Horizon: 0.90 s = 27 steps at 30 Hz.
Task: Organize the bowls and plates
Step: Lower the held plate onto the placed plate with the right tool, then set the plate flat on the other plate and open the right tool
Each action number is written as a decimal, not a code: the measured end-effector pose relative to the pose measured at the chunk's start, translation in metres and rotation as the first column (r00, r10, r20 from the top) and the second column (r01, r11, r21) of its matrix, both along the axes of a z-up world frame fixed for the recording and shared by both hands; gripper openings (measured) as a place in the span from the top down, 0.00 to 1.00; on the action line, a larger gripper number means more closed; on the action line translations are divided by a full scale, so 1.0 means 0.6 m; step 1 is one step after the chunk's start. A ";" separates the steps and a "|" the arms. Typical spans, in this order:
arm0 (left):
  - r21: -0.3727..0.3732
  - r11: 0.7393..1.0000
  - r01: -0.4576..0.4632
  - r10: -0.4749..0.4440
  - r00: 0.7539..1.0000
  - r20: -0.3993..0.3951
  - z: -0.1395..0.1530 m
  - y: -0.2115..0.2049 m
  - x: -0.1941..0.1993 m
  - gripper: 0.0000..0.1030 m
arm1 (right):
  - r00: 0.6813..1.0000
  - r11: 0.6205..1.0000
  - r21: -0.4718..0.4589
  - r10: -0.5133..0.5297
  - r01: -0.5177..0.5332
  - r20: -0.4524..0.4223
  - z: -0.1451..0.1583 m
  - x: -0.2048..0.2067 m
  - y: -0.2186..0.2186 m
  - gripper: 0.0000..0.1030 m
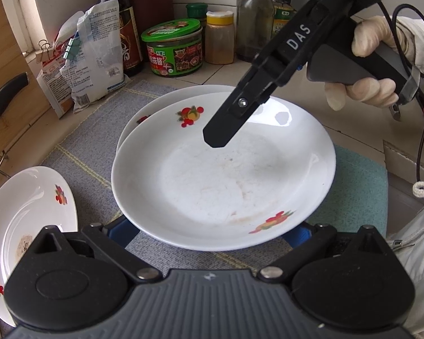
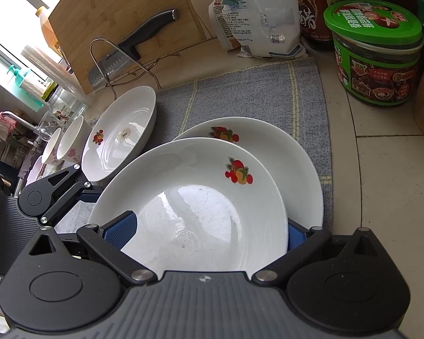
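Black right claw [image 1: 216,138] marked "DAS", blue pads [image 2: 121,230], cream glove [image 1: 373,56].

A white top plate [image 1: 223,175] carries red, orange and green fruit prints near its rim. The white plate beneath [image 2: 268,141] bears the same fruit motif, as does a third white plate [image 1: 28,214] at near left. The cloth [image 1: 99,141] below is grey-blue with pale yellow lines; a teal cloth [image 1: 359,192] lies at right. The gripper [image 1: 212,138] above the plate is black with white lettering, held by a hand in a cream glove [image 1: 373,42]. Far back, a jar [image 1: 173,48] has a green lid and a red and green label. Blue pads [image 2: 121,231] line the near gripper's fingers.
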<state>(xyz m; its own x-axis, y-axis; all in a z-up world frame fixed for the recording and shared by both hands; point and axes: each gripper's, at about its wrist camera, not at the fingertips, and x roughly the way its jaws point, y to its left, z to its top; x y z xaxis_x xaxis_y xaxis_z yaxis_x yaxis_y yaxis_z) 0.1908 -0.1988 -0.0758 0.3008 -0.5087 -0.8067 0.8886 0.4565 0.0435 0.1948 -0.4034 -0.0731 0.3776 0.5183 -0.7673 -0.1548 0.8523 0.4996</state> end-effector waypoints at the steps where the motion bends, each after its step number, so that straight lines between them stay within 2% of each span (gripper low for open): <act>1: 0.002 1.000 0.005 -0.005 1.000 0.001 0.000 0.000 -0.001 0.01 | 1.000 1.000 -0.001 -0.002 0.002 0.003 0.001 -0.001 -0.001 0.00; 27: 0.008 1.000 0.005 -0.005 1.000 0.004 -0.003 -0.004 0.001 0.01 | 0.998 0.998 -0.019 -0.060 0.060 0.004 0.019 -0.029 -0.012 0.00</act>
